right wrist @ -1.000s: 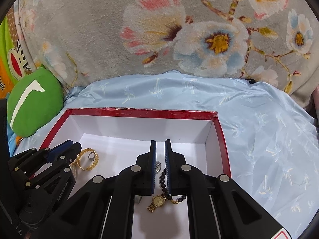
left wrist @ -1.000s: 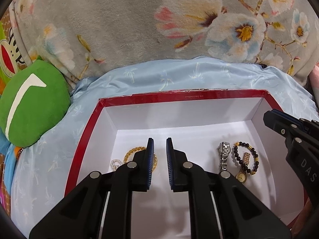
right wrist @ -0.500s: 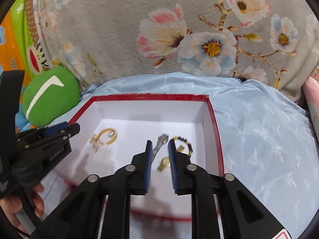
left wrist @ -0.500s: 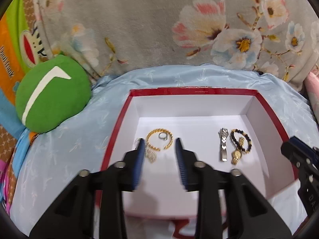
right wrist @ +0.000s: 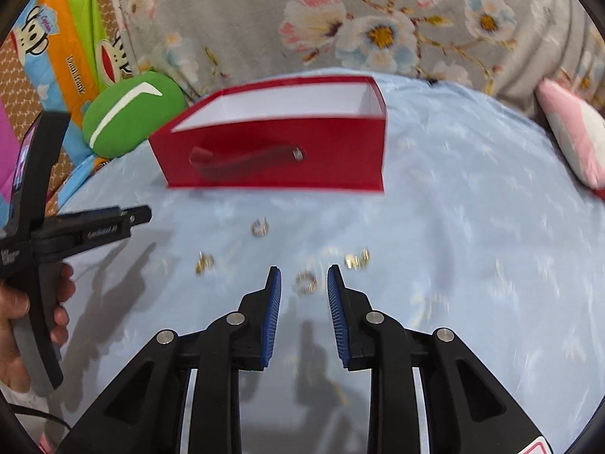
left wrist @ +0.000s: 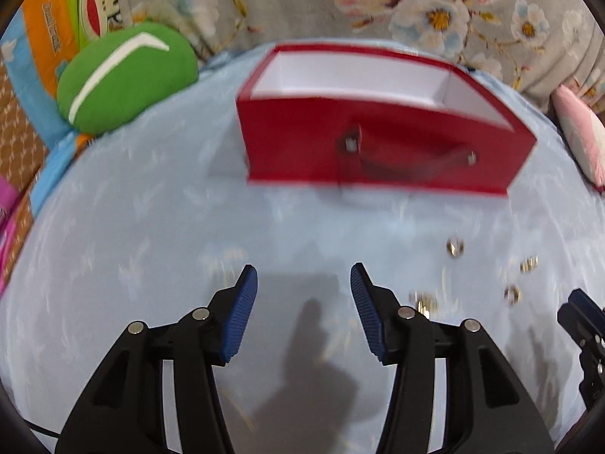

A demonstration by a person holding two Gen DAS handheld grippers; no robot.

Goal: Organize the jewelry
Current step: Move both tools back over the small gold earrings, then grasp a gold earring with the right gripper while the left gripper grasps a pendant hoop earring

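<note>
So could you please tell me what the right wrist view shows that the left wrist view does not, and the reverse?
Only the right wrist view shows the person's hand holding the left claw's handle, and a ring lying between the open right claw fingers. Only the left wrist view shows the left claw wide open over bare blue sheet. Both show the red box, the green cushion and small gold rings on the sheet.

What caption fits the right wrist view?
Open right gripper frames a small ring on blue cloth, red box beyond.
</note>
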